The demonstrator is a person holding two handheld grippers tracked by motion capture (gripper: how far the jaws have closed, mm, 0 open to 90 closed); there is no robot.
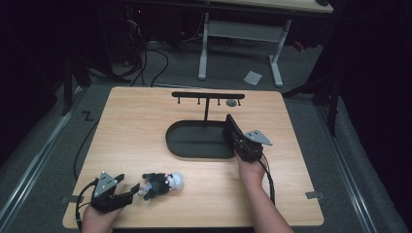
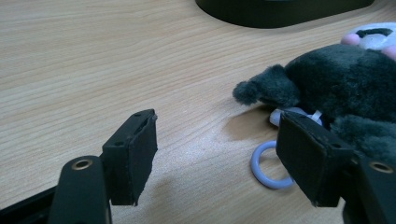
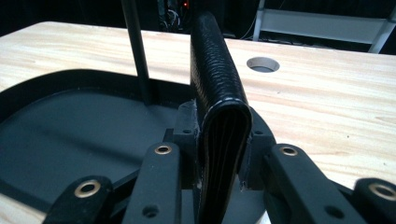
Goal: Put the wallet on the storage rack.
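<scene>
The right gripper (image 1: 232, 130) pinches a black leather wallet (image 3: 219, 93) between its pads, holding it on edge with the folded spine toward the camera that rides on it. Below and to the left of the jaws lies a shallow black oval tray (image 1: 194, 140), bare inside; the wallet stands over its right end. A thin black post (image 3: 135, 46) rises from the tray's far side, just left of the wallet, and carries a crossbar with small hooks (image 1: 208, 95). Beyond the wallet, a round grey hole (image 3: 263, 64) is set into the tabletop.

The left gripper (image 1: 132, 190) rests at the near left corner, jaws spread with nothing between them. Just beside its right jaw lies a dark plush toy (image 2: 345, 84) with a white and pink head, and a pale ring (image 2: 271, 165) lies flat on the wood at that jaw's tip.

The wooden table (image 1: 136, 131) is light-grained. Around it the room is dark: grey carpet, trailing cables, and another desk's white legs (image 1: 204, 48) farther back.
</scene>
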